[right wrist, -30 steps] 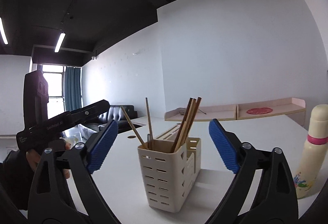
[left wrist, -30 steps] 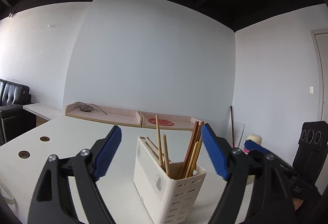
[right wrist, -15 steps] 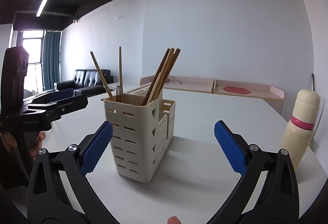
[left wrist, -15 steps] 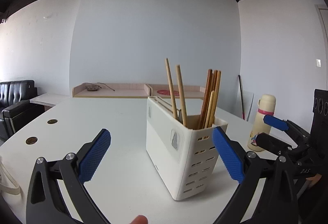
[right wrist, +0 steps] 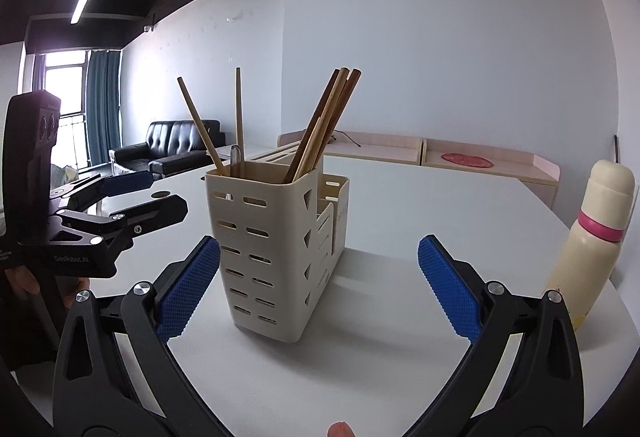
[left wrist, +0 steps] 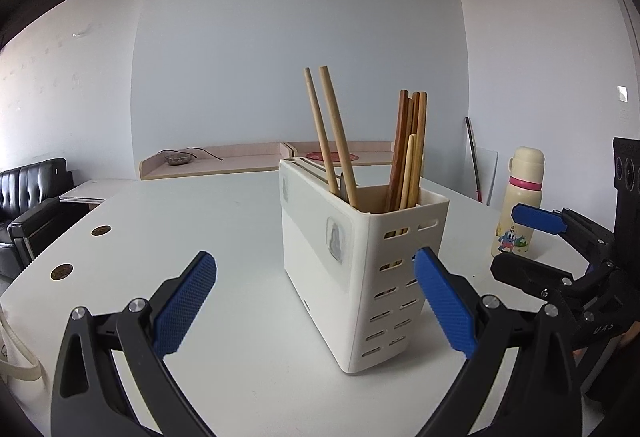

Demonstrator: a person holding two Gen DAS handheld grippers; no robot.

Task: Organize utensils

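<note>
A cream slotted utensil holder (left wrist: 360, 277) (right wrist: 276, 249) stands upright on the white table (left wrist: 224, 221). Several wooden chopsticks (left wrist: 408, 153) (right wrist: 324, 121) stick up from it, with a metal utensil handle (right wrist: 234, 157) among them. My left gripper (left wrist: 316, 301) is open and empty, just short of the holder, its right pad in front of the holder's corner. My right gripper (right wrist: 318, 285) is open and empty, facing the holder from the other side. Each gripper shows in the other's view: the right one (left wrist: 560, 249), the left one (right wrist: 100, 213).
A cream thermos bottle (left wrist: 520, 197) (right wrist: 588, 249) with a pink band stands on the table to the right. Two round cable holes (left wrist: 80, 249) sit near the left table edge. A black sofa (right wrist: 176, 141) and low wooden shelves (right wrist: 400, 153) lie beyond the table.
Both grippers have tilted downward and come closer to the holder, which now sits larger and lower between the jaws. Both stayed open.
</note>
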